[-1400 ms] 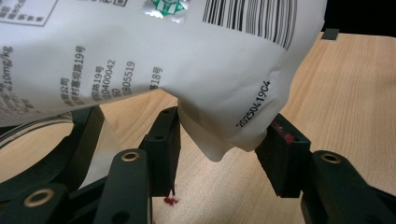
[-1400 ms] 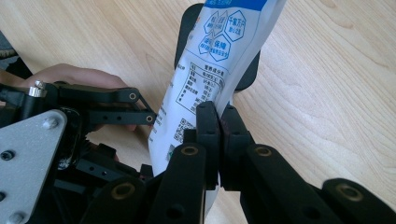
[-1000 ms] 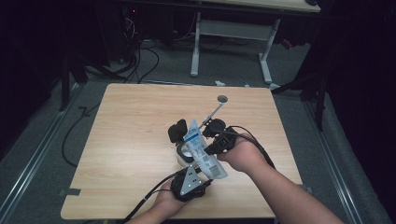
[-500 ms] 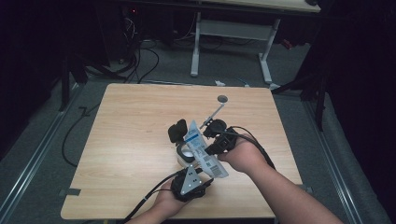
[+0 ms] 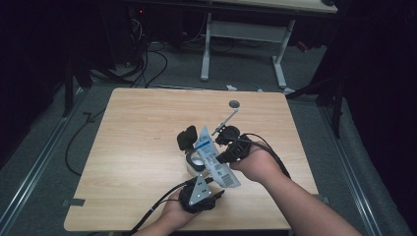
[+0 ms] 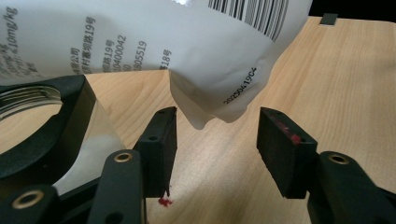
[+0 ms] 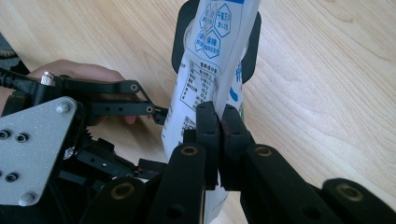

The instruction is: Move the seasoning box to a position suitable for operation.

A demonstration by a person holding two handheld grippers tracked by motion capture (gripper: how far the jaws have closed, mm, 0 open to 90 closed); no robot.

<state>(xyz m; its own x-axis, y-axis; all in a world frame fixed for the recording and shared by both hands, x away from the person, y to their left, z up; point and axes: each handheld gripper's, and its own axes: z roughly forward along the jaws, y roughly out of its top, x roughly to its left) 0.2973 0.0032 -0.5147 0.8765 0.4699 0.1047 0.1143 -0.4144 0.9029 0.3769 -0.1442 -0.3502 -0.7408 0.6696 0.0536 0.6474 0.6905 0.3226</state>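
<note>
- We judged the white printed pouch (image 5: 212, 160) to be light, soft and crinkly, a floppy film bag that would sag and swing unless it was taken by a flat sealed edge; the film looked slick, so a pinch near a seam or a corner seemed safest.
- The right gripper (image 7: 219, 135) had its jaws pressed together on the pouch's edge, carrying it tilted above the near middle of the wooden table (image 5: 137, 128).
- The left gripper (image 6: 215, 144) had its jaws apart and they had just been opening; the pouch's lower corner (image 6: 205, 116) hung between the pads without touching either.
- The pouch was white with blue hexagon marks and dense black print, with a barcode near one end and a date stamp by the bottom seam.
- A clear jar (image 5: 195, 161) with a threaded mouth stood just under the pouch, and a black round lid (image 5: 186, 138) lay just to its far left.
- A thin metal spoon (image 5: 227, 117) lay farther off, to the right.
</note>
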